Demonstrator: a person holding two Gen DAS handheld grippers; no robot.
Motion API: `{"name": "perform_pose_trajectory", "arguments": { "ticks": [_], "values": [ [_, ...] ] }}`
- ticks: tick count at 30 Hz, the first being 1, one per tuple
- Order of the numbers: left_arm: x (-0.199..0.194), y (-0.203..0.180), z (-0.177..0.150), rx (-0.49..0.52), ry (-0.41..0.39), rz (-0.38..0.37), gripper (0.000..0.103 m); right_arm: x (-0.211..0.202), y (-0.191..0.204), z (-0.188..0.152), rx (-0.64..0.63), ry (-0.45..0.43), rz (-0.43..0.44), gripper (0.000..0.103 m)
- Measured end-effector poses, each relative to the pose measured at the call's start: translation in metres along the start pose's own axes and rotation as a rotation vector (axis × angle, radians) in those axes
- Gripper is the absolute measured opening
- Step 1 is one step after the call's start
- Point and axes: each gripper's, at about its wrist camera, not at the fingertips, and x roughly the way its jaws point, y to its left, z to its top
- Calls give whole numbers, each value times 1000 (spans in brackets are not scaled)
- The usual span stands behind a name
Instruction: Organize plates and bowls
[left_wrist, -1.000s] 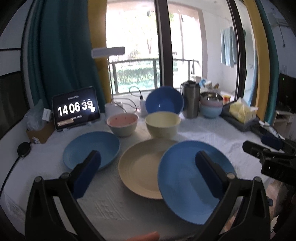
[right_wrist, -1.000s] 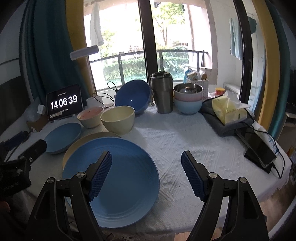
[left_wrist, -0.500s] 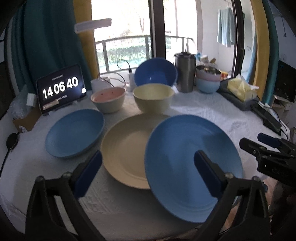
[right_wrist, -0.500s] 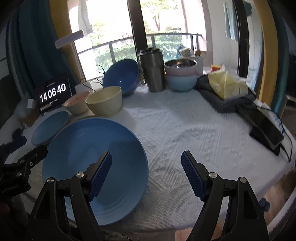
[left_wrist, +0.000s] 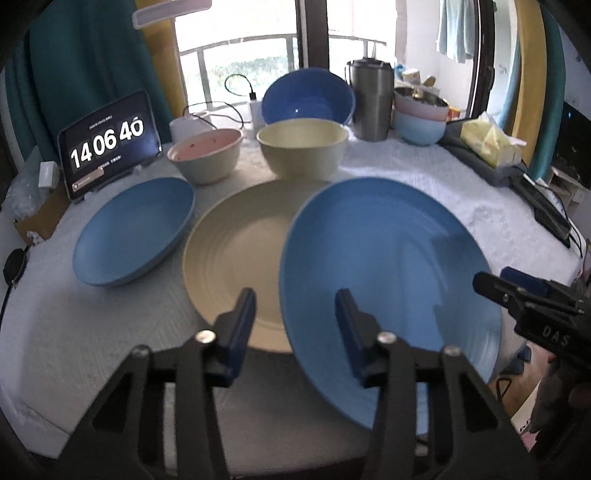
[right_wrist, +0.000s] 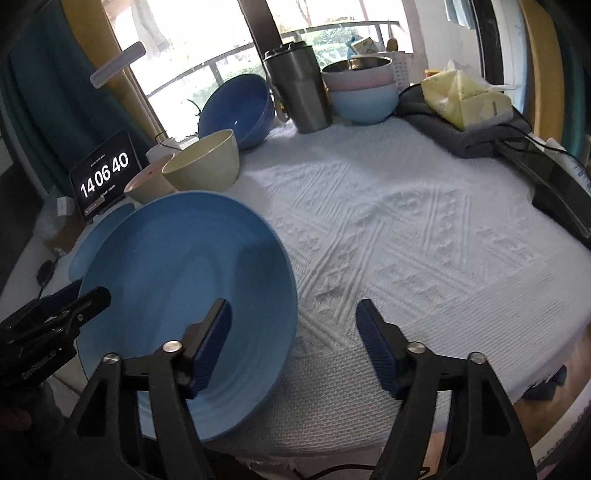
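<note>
White textured cloth (right_wrist: 406, 229) covers the table by a balcony window, where a large blue plate (left_wrist: 384, 266) sits near the front edge, tilted, its left rim overlapping a cream plate (left_wrist: 236, 251). The left gripper (left_wrist: 295, 325) straddles the blue plate's near rim with its jaws parted, one blue pad on each side of the edge and not visibly pressing it. The right gripper (right_wrist: 293, 347) hovers wide open at the plate's right side, its left finger over the plate and its right finger over bare cloth. A smaller blue plate (left_wrist: 136, 230) lies just left of the cream one. Behind them stand a pink-lined bowl (left_wrist: 207, 155) and a cream bowl (left_wrist: 303, 149), with a dark blue bowl (left_wrist: 308, 98) propped on its side farther back. A steel tumbler (left_wrist: 369, 101), stacked bowls (left_wrist: 421, 118), a tissue pack (left_wrist: 491, 142) and a tablet clock (left_wrist: 110, 142) reading 14 06 40 ring the table's far side.
</note>
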Motion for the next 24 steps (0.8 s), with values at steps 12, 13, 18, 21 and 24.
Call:
{"name": "perform_pose_trajectory", "arguments": {
  "ticks": [12, 13, 18, 21, 24],
  "values": [
    [3, -3, -3, 25, 16, -32, 27, 7, 11, -5, -12, 27, -17, 22],
    [2, -2, -3, 21, 12, -35, 26, 7, 11, -5, -12, 25, -21, 21],
    [-4, 3, -2, 16, -22, -47, 26, 1, 17, 0, -19, 0, -33, 19],
    [-7, 8, -2, 11, -37, -50, 26, -1, 21, 4, -24, -10, -37, 19],
    [-9, 14, 0, -1, -49, -50, 26, -3, 27, 6, -34, -18, -40, 19]
  ]
}}
